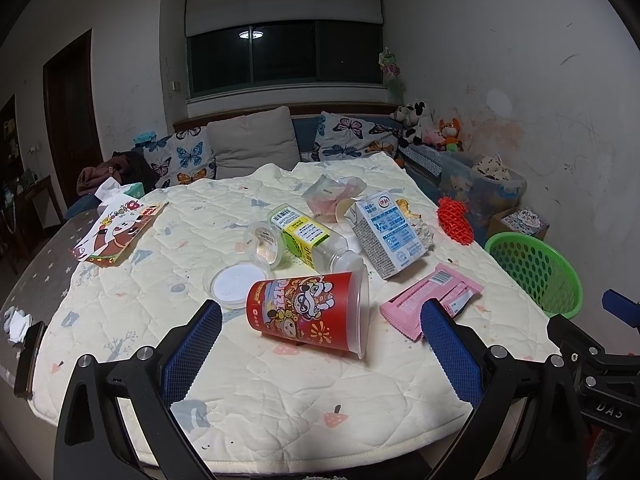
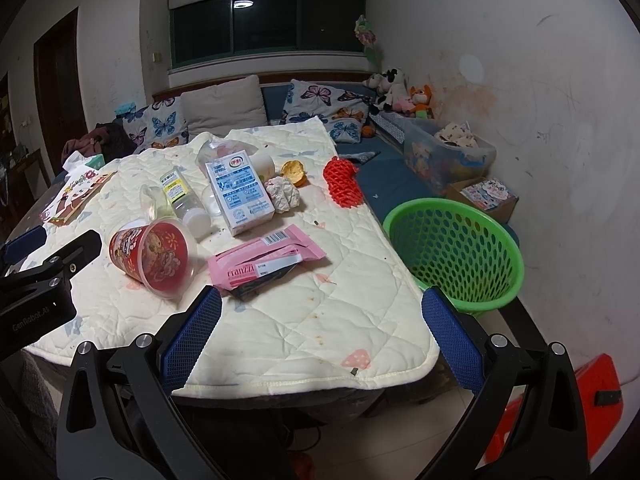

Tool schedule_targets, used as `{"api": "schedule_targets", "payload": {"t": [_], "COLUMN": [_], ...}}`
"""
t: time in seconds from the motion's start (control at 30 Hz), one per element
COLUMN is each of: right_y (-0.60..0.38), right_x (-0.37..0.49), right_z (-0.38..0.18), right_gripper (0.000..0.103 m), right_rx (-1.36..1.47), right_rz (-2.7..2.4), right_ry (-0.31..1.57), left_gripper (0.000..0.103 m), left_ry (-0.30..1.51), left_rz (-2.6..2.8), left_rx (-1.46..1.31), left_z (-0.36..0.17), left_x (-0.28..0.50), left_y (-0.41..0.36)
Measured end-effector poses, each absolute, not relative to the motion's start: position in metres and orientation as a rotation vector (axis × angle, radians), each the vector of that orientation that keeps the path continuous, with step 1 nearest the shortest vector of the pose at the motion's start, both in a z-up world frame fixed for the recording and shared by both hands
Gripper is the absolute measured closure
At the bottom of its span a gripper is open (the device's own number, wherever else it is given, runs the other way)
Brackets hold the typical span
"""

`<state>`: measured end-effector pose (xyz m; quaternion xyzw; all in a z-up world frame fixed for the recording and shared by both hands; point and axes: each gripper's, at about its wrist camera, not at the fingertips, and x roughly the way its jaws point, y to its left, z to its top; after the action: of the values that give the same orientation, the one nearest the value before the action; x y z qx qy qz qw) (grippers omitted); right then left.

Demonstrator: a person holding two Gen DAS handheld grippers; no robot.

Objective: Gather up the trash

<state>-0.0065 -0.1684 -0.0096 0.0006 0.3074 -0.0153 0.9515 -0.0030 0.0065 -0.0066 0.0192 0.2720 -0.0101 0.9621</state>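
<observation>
A red printed plastic cup lies on its side at the centre of the left wrist view, on the cream quilted surface, its clear rim toward the right of the frame and the letters "PIZZ" legible on its side. Just right of it lies a pink snack wrapper with a barcode; in the right wrist view the wrapper shows red lettering too distorted to read. Above the cup lie a clear plastic bottle with a yellow-green label, a white and blue milk carton with a red oval logo, and a round clear lid. A red foam fruit net sits near the right edge of the surface.

The green perforated plastic basket stands beside the surface at the right; the right wrist view shows its whole mouth, the left only part. Only the right wrist view shows a crumpled white paper ball and an orange peel clearly.

The left gripper has its blue-padded fingers spread wide, holding nothing, either side of the cup in the frame. The right gripper is likewise spread and empty, low in the frame over the near edge. "GenRobot.AI" reads on the left gripper's body at the left edge of the right wrist view.
</observation>
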Motion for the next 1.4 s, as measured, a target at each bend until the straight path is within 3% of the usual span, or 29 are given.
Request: {"api": "schedule_targets", "payload": {"t": [1.4], "right_y": [-0.166], "right_x": [-0.001], "right_z": [-0.011], "right_gripper": [0.004], "right_rx": [-0.001], "right_rz": [-0.019], "right_ry": [0.639], "left_gripper": [0.007], "left_ry": [0.556], "left_rz": [-0.003], "left_rx": [0.026], "left_z": [-0.002], "left_x": [0.009], "left_y": [0.01]}}
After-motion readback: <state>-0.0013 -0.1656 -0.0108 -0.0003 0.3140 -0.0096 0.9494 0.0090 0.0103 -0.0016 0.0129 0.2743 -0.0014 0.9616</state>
